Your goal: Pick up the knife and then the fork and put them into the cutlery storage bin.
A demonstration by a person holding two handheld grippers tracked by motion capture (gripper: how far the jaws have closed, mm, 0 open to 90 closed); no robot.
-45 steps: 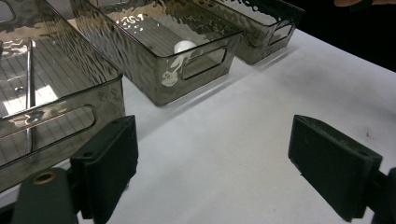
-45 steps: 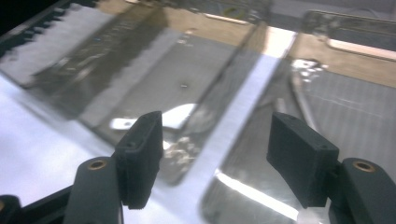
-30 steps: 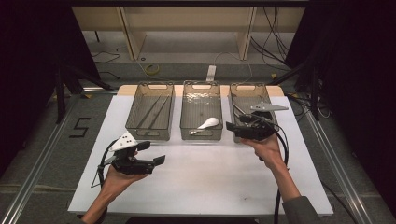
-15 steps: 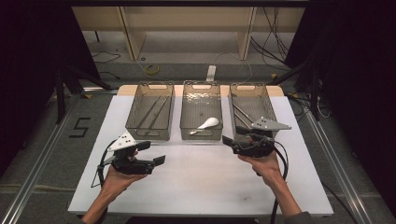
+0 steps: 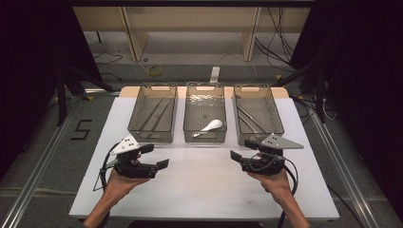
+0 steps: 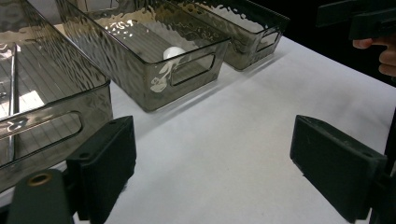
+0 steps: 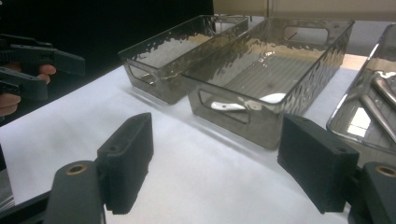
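Three smoky translucent plastic bins stand in a row along the far edge of my white bench (image 5: 199, 190), side by side with narrow gaps between them. The left bin (image 5: 153, 114) holds a few thin metal rods lying lengthwise. The middle bin (image 5: 205, 113) holds a white plastic spoon (image 5: 209, 127) near its front wall, bowl toward the right — through the left tool's view I see that bowl pale behind the rippled wall and the cut-out handle. The right bin (image 5: 257, 114) holds long metal utensils (image 5: 249, 119) laid at a slant.

My right tool (image 5: 236, 156) sits over the bench just in front of the right bin's near wall, pointing toward the bench's left side. Its jaws have just been opening and stand wide apart with only bare white bench between them; the right tool's view shows the middle bin straight ahead beyond the pads.

My left tool (image 5: 157, 156) hovers near the front left part of the bench, in front of the left bin, pointing toward the right side. Its jaws are also spread wide — nothing between them. The two tools face each other across the bare middle of the bench, well apart.
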